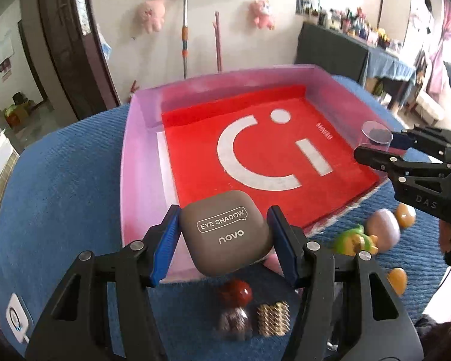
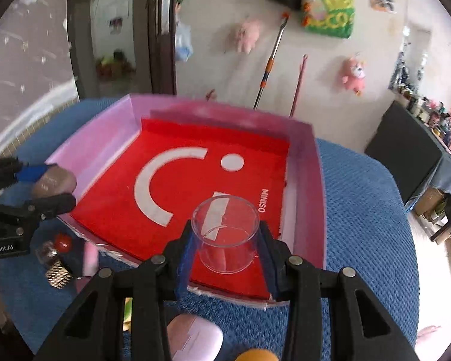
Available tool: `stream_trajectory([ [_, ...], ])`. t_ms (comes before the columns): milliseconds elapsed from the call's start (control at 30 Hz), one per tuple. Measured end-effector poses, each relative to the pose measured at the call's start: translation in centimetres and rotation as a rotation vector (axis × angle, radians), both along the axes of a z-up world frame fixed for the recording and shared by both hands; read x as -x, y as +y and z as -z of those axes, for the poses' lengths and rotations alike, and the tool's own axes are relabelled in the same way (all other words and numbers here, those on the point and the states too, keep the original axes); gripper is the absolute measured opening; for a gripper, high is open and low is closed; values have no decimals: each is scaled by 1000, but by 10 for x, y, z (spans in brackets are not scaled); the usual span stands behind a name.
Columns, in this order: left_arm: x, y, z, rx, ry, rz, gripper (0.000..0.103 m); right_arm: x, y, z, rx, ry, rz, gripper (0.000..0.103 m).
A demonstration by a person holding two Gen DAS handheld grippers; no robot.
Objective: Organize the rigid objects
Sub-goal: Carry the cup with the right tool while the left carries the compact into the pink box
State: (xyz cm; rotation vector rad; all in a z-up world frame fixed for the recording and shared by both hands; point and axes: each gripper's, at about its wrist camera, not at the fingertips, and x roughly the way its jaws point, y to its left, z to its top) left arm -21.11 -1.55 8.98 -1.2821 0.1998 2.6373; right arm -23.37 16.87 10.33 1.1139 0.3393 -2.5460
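Taupe eye-shadow case [image 1: 225,234], clamped in the left tool [image 1: 224,240], hangs over the pink tray's [image 1: 141,162] near rim at lower centre. At the frame's right edge, the right tool [image 2: 225,258] grips a clear plastic cup [image 2: 225,234] above the tray's red liner [image 1: 261,150].

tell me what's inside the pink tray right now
Inside the pink tray only a red liner with a white smile logo shows; nothing rests on it. The eye shadow case and clear cup are held above, hiding the near edge.
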Motion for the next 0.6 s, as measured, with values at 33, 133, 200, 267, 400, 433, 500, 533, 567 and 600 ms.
stream_trajectory([
  [33, 5, 1, 2, 9, -11, 6, 56, 4, -3, 3, -16, -16, -7, 42],
  [133, 18, 4, 10, 42, -43, 15, 56, 16, -7, 13, -72, -48, -19, 42],
  [200, 25, 6, 15, 56, -65, 28, 56, 23, -7, 19, -79, -82, -32, 42],
  [267, 31, 10, 21, 80, -83, 33, 56, 29, -7, 25, -101, -117, -40, 42],
  [400, 38, 16, 28, 121, -99, 45, 56, 32, -15, 33, -187, -124, -69, 42],
  [433, 40, 17, 30, 120, -110, 50, 56, 32, -17, 35, -195, -136, -76, 42],
  [500, 41, 20, 34, 128, -132, 57, 56, 34, -18, 42, -212, -164, -85, 42],
  [533, 42, 21, 37, 139, -142, 59, 56, 35, -16, 41, -204, -163, -85, 41],
  [567, 42, 21, 38, 142, -147, 59, 56, 36, -16, 40, -208, -167, -85, 41],
  [600, 41, 21, 38, 135, -148, 57, 56, 35, -16, 39, -218, -165, -86, 41],
])
